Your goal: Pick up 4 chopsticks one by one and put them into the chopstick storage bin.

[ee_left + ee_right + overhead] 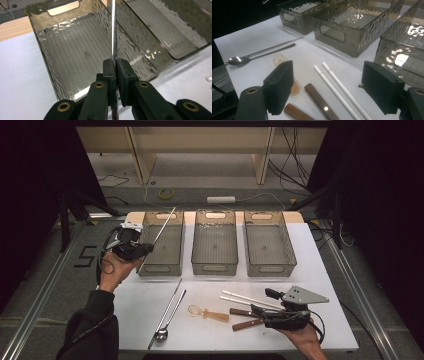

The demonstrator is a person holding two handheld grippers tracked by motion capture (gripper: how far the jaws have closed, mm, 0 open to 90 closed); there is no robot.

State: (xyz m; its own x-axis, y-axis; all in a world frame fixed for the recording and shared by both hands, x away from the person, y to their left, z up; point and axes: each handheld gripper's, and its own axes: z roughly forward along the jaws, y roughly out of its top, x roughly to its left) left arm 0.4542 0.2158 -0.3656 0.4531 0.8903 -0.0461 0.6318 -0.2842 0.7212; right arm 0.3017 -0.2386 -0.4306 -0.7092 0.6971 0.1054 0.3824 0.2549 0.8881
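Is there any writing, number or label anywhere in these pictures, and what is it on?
"5": a big black numeral marked on the grey floor left of the table, seen in the high view.
No lettering can be made out on the three trays, the utensils or either claw.

Probably a lab, black curtains [30,195], floor cables [295,160] (taped markings [85,256]).

The thin silver metal chopstick [114,30] runs past the top edge; its lower end hides behind the black jaws.
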